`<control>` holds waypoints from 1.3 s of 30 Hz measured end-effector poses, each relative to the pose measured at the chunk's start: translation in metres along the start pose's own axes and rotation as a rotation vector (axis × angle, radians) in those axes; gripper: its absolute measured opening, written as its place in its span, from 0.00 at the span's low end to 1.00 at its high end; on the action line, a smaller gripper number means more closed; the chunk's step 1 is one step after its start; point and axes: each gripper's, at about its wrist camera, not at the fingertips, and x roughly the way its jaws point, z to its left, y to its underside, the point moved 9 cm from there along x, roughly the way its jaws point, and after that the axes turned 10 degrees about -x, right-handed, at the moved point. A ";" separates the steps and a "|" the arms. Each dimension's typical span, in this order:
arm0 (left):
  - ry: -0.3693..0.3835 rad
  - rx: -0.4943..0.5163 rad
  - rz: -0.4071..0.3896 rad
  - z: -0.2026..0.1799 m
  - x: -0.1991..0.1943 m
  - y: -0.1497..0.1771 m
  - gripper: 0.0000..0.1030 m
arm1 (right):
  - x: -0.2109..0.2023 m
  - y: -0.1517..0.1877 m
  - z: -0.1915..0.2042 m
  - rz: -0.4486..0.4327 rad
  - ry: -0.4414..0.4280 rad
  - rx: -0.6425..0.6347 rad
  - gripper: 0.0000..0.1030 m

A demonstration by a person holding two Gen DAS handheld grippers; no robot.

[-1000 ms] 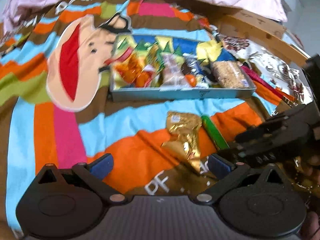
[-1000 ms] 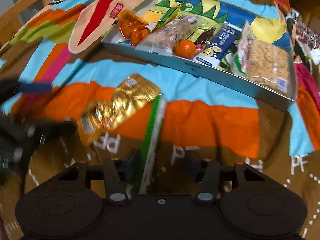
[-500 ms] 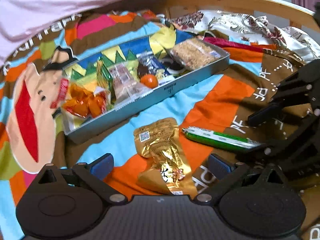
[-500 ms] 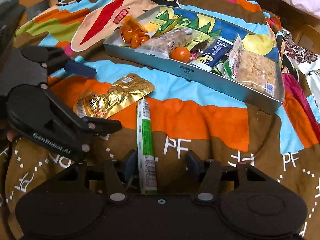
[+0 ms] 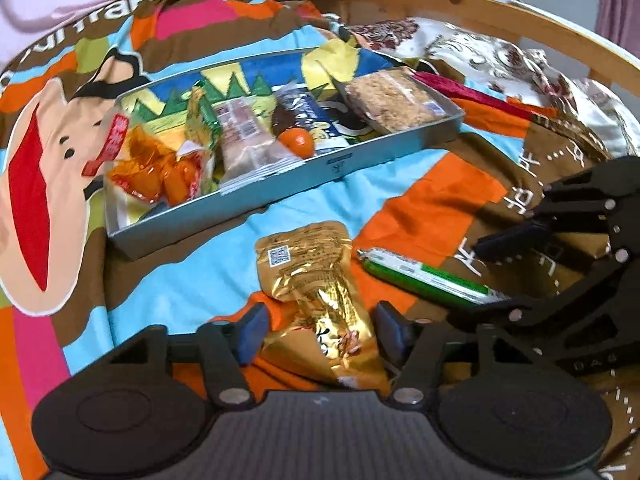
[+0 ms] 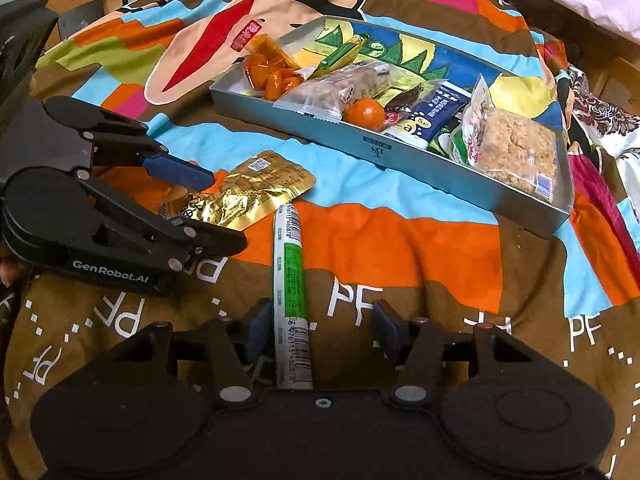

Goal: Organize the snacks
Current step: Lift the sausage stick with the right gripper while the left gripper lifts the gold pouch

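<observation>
Two snacks are lying loose on the striped blanket (image 6: 400,240) just short of the metal tray (image 6: 460,176); the left gripper (image 5: 316,330) is straddling the gold foil pouch (image 5: 316,280), jaws part open and not yet pinching it; the right gripper (image 6: 318,320) is standing wide open around the green-and-white sausage stick (image 6: 290,276), gripping nothing. The crinkled, glossy pouch is looking liable to slide or buckle if squeezed at its edge; the slim stick, sitting off-centre beside one finger, may be rolling away on closing; the grippers, working near each other, are risking a clash.
</observation>
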 end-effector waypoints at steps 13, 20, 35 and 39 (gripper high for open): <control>0.006 -0.069 0.025 0.003 -0.001 0.003 0.59 | -0.009 0.002 0.014 -0.026 0.009 -0.057 0.28; 0.021 -0.127 0.101 -0.010 -0.028 0.023 0.59 | -0.020 0.008 0.016 -0.034 0.013 -0.055 0.21; 0.019 -0.167 0.120 -0.010 -0.023 0.028 0.61 | -0.010 0.009 0.022 -0.079 0.104 -0.161 0.31; 0.006 -0.158 0.114 -0.012 -0.024 0.027 0.59 | -0.010 0.008 0.033 -0.085 0.129 -0.264 0.20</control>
